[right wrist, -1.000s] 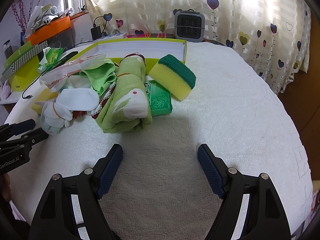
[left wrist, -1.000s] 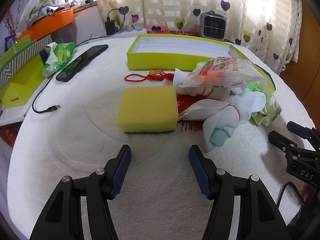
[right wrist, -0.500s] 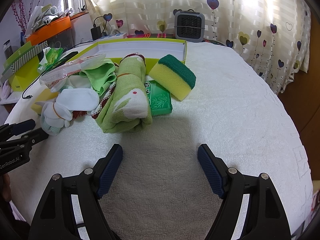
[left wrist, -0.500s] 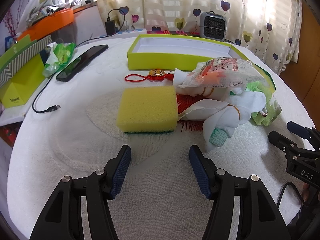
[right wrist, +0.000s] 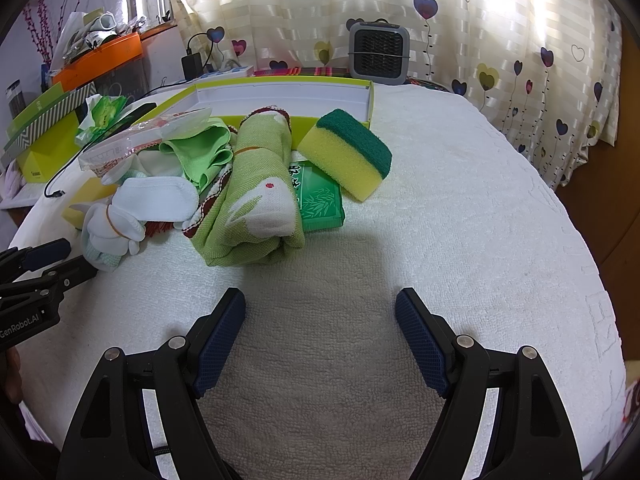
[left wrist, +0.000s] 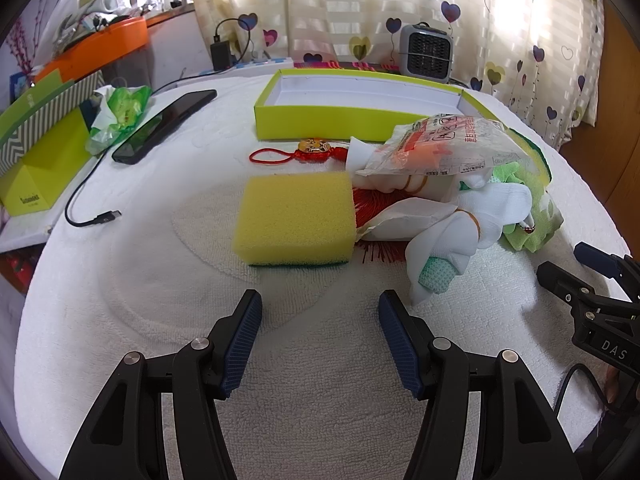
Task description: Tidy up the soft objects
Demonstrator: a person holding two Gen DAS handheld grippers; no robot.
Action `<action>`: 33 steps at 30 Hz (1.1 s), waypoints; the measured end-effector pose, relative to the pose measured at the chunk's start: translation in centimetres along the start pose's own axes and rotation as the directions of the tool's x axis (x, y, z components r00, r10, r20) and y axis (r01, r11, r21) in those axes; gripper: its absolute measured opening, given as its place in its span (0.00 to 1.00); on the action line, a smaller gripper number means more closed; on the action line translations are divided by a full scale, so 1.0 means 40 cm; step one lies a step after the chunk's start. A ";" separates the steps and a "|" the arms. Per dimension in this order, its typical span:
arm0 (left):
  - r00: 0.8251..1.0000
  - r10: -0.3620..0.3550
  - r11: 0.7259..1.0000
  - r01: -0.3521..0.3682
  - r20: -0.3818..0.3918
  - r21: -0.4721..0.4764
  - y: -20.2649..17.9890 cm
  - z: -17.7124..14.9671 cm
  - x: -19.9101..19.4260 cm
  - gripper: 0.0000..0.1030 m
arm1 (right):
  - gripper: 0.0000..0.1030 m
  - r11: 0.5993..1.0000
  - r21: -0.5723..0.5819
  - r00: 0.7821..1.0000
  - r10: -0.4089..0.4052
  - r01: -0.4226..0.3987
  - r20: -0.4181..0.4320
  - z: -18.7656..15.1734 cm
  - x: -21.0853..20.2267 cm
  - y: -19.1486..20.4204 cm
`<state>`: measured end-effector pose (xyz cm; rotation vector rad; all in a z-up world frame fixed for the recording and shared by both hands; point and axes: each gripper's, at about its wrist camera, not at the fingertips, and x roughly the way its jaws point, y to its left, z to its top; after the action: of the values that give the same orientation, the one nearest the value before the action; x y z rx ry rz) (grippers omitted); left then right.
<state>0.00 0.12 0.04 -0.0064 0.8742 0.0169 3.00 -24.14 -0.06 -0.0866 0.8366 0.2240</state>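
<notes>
Both tongs hang with their jaws spread wide and nothing between the pads: the left gripper (left wrist: 320, 308) above bare white towelling (left wrist: 320, 400) just short of a yellow sponge (left wrist: 295, 216), the right gripper (right wrist: 320, 304) above the same cloth in front of a rolled green towel (right wrist: 256, 188). Nothing differs from the frames a second and half a second back; neither tool has shifted and every item lies where it lay.

Soft things form one heap in the middle of the table. Beside the yellow sponge lie bundled white socks (left wrist: 460, 236) bound with a rubber band, a clear printed plastic packet (left wrist: 444, 144) resting on top of them, and a red knotted charm (left wrist: 296, 155) behind. From the right view, a second sponge with a dark green pad (right wrist: 348, 154) leans on a green tissue pack (right wrist: 322, 196), which touches the rolled towel; a light green cloth (right wrist: 200, 152) sits to the left of that towel.

Behind the heap stands an open lime-green box (left wrist: 340, 122). A black phone (left wrist: 164, 126), a loose cable (left wrist: 86, 204) and a small grey heater (left wrist: 426, 52) lie farther off.
</notes>
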 end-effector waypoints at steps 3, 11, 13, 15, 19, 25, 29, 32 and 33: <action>1.000 0.000 1.000 0.000 0.000 0.000 0.000 0.000 0.000 0.59 | 0.76 1.000 0.000 1.000 0.000 0.000 0.000 0.000 0.000 0.000; 1.000 0.000 1.000 0.000 0.000 0.000 0.000 0.000 0.000 0.59 | 0.76 1.000 0.000 1.000 0.000 0.000 0.000 0.000 0.000 0.000; 1.000 0.000 1.000 0.000 0.000 0.000 0.000 0.000 0.000 0.59 | 0.76 1.000 0.000 1.000 0.000 0.000 0.000 0.000 0.000 0.000; 1.000 0.000 1.000 0.000 0.000 0.001 0.000 0.000 0.000 0.59 | 0.76 1.000 0.000 1.000 0.000 0.000 0.000 0.000 0.000 0.000; 1.000 0.000 1.000 0.000 0.000 0.001 0.000 0.000 0.000 0.59 | 0.76 1.000 0.000 1.000 0.000 0.000 0.000 0.001 -0.002 0.002; 1.000 0.002 1.000 -0.002 0.000 0.001 -0.001 0.000 0.000 0.59 | 0.76 1.000 -0.002 1.000 0.010 -0.010 -0.001 0.000 0.001 -0.003; 1.000 0.001 1.000 -0.001 0.000 0.002 0.009 0.001 0.004 0.59 | 0.76 1.000 -0.004 1.000 0.006 -0.006 -0.002 0.001 0.004 -0.006; 1.000 0.002 1.000 -0.002 0.000 0.001 0.006 0.002 0.004 0.59 | 0.76 1.000 -0.004 1.000 0.006 -0.006 -0.002 0.003 0.003 -0.002; 1.000 0.002 1.000 -0.002 0.000 0.001 0.009 0.001 0.005 0.59 | 0.76 1.000 -0.005 1.000 0.006 -0.006 -0.002 0.002 0.003 -0.003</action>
<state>0.16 0.47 -0.08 -0.0052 0.8743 0.0183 3.16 -24.21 -0.08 -0.0889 0.8387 0.2313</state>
